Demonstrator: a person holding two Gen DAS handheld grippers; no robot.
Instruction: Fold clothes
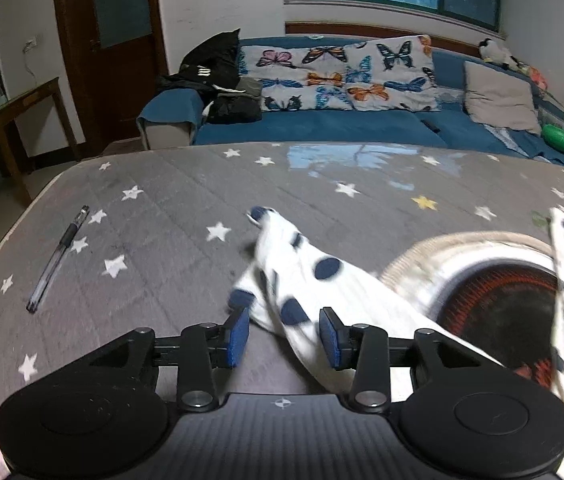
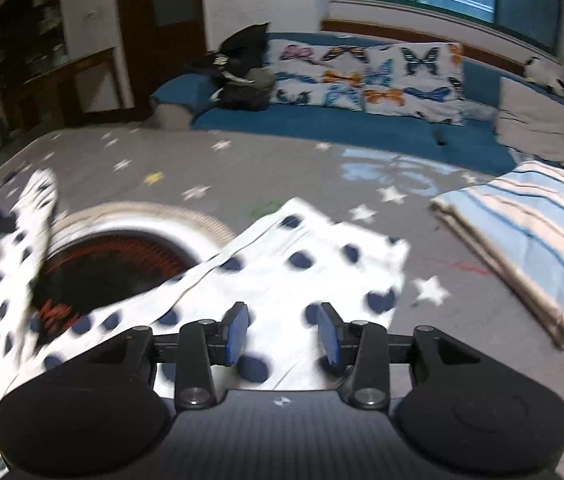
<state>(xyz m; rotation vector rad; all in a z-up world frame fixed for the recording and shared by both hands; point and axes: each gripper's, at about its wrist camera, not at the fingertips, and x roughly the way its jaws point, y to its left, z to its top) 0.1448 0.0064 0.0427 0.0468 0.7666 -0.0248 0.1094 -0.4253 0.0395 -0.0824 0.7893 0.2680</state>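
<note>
The left tool (image 1: 284, 334) has its blue pads spread apart, neither pad pressing on anything. A fold of the white garment with dark blue dots (image 1: 302, 280) runs up between them and out onto the desk (image 1: 162, 208), where its blurred tip ends near a white star. The desk is covered by a grey cloth printed with stars. To the left of the tool a pen (image 1: 58, 260) lies on that cloth, well apart from the garment. To the right a round basket with a pale woven rim (image 1: 478, 240) stands on the desk, and the garment hangs across its near side.

The right tool (image 2: 284, 334) is likewise spread, its pads clear of the fabric. The dotted garment (image 2: 302, 264) lies under and ahead of it, draped from the basket (image 2: 142, 216) on the left out onto the grey cloth. Further right a folded striped cloth in blue and beige (image 2: 530, 240) sits on the desk, apart from the garment. Beyond the desk a blue sofa (image 2: 362, 128) carries butterfly-print pillows (image 2: 362, 76) and a heap of dark clothes (image 2: 242, 76)
</note>
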